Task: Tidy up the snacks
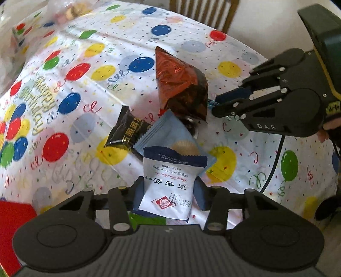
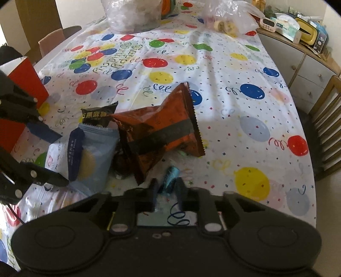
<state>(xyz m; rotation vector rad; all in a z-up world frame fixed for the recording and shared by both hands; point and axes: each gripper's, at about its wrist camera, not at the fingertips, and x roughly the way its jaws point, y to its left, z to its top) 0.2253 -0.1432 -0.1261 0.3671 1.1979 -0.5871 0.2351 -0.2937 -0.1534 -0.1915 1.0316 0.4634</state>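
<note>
1. The left claw point(image 1: 169, 187) is clenched on a white milk-candy packet point(image 1: 170, 183) with a dark blue top edge; its blue pads press the packet's two sides, and the packet stands upright between them.
2. The right claw point(image 2: 165, 187) is clamped on a small teal-wrapped candy point(image 2: 170, 178) lying on the counter point(image 2: 234, 70), which wears a balloon-print birthday cloth.
3. Just behind the white packet lies a pale blue biscuit packet point(image 1: 170, 132), partly covering a black sesame snack packet point(image 1: 127, 130).
4. A large red-brown foil bag point(image 2: 162, 132) rests tilted beside them, near the teal candy.
5. A red paper box point(image 2: 27, 81) stands at the counter's left edge in the right wrist view.
6. Clear plastic bags of snacks point(image 2: 223, 19) sit at the far end.
</note>
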